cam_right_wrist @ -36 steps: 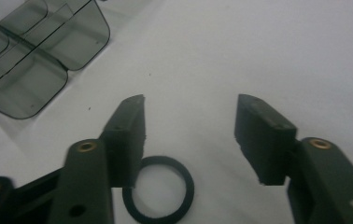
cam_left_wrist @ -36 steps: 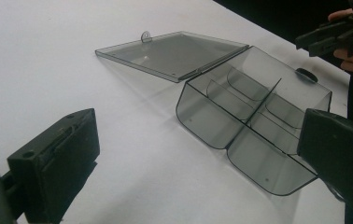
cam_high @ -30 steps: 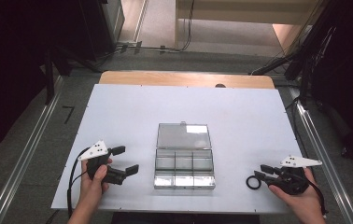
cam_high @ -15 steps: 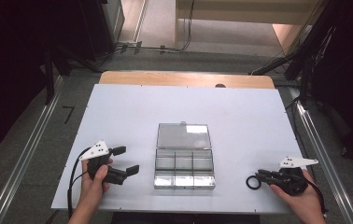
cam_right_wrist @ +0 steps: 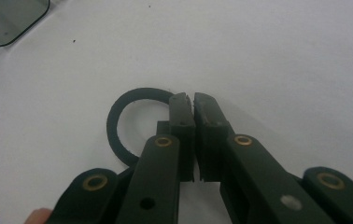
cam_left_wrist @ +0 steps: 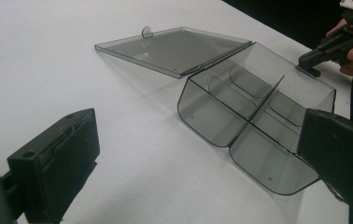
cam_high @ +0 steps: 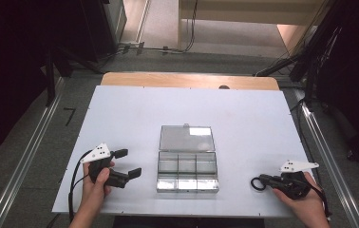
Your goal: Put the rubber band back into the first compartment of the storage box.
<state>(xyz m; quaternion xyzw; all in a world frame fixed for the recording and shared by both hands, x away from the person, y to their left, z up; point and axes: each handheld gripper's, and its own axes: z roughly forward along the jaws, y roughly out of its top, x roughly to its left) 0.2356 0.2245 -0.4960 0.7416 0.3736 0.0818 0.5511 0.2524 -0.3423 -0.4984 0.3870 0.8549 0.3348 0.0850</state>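
Black rubber ring (cam_high: 259, 183) lies flat on the white table (cam_high: 120, 118), to the right of the clear compartment box (cam_high: 187, 164) and well apart from it, near the table's front edge. Being round, the ring has no long axis to speak of and points no particular way; it simply rests level on the surface.

Starting left of the box: the left gripper (cam_high: 126, 164) is held in the person's left hand (cam_high: 97, 183), low over the table and near the box's left side. Its jaws stand wide apart with nothing between them, aimed toward the box; in the left gripper view the box sits between the two black jaws, farther off.

The box itself stands in the middle of the table's front half. Its lid (cam_high: 187, 138) is swung fully back and lies flat on the table behind the tray, so the whole thing runs longest front to back. The tray (cam_left_wrist: 254, 121) is split by thin walls into compartments.

Right of the box, the right gripper (cam_right_wrist: 193, 105) is held in the right hand (cam_high: 306, 199) and points left, toward the box. Its jaws have just been closing and now stand pressed nearly together. In the right gripper view the ring's (cam_right_wrist: 118, 128) right-hand edge runs in at the left jaw's tip; whether the band is actually pinched between the pads cannot be made out.
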